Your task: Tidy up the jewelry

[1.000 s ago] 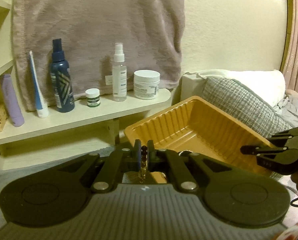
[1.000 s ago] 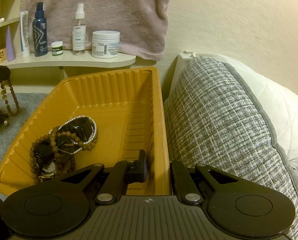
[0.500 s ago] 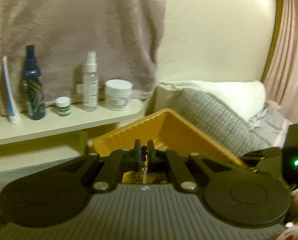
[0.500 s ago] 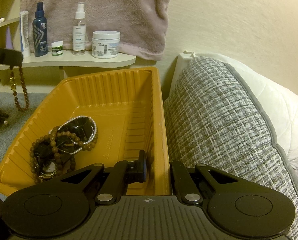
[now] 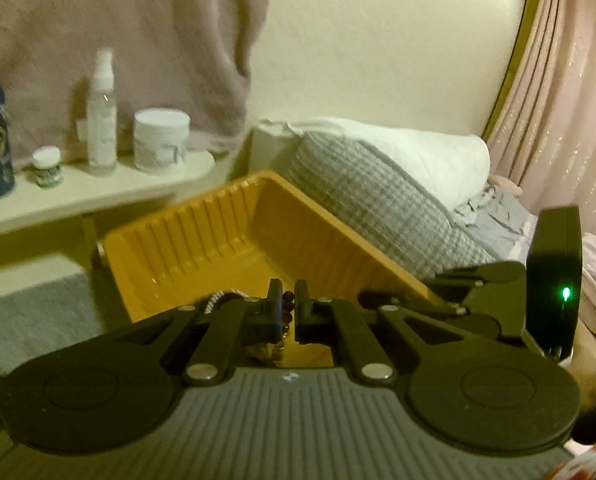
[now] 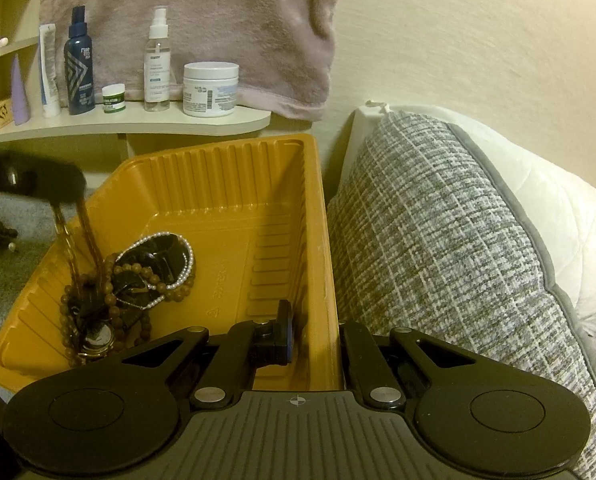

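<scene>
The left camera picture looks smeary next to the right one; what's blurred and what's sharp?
Left wrist view: the spray bottle and white jar are smeared. Right wrist view: crisp on the shelf and orange tray, but the left tongs and their hanging bead strand streak dark.

My left gripper (image 6: 37, 182) a dark motion blur, brown wooden bead strand (image 6: 87, 240) smeared beneath my fingers, orange ribbed plastic tray's (image 6: 233, 184) near wall behind my right gripper
</scene>
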The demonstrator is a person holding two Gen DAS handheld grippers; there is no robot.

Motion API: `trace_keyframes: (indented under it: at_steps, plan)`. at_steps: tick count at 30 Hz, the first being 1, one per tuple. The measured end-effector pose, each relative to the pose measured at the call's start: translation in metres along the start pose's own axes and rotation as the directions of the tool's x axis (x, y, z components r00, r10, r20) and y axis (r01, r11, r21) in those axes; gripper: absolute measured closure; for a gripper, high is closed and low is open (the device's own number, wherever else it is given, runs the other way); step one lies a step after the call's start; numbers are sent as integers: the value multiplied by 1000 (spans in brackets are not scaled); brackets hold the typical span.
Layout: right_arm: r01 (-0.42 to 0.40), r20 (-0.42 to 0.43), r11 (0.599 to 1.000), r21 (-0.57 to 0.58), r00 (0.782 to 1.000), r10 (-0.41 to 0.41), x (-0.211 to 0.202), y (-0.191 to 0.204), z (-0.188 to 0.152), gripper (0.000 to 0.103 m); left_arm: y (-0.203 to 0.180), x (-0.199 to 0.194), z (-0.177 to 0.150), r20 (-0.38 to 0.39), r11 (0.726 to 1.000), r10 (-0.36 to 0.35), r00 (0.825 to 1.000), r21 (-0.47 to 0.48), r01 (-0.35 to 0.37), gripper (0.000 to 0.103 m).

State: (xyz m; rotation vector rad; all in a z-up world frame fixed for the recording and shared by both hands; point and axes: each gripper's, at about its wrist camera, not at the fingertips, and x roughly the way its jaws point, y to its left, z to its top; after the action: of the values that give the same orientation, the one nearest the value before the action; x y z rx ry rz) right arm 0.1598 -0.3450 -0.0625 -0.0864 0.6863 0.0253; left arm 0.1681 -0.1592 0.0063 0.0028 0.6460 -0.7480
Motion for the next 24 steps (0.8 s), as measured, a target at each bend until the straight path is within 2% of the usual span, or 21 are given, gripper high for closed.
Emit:
trace_keyframes:
  at_steps: [8, 10, 15, 20, 24]
  plan:
    - [0, -1, 1000, 0, 1000, 0, 0, 0, 0, 97, -8, 11, -15, -58, 1000, 9, 998, 30, -7, 97]
    - [1, -1, 1000, 0, 1000, -1, 0, 0, 0, 97, -7, 9, -17, -57, 1000, 16, 998, 27, -14, 82]
    - [1, -1, 1000, -2, 1000, -1, 0, 0, 0, 97, 12, -6, -14, -16, 996, 93, 996, 4, -92, 82]
    - [1, -1, 1000, 3, 1000, -1, 1, -1, -1, 97, 46, -34, -20, 40, 971, 237, 971, -52, -235, 79]
    - [0, -1, 1000, 7, 1000, 0, 2, -2, -2, 97, 71, -51, -42, 35, 932, 357, 933, -85, -353, 78]
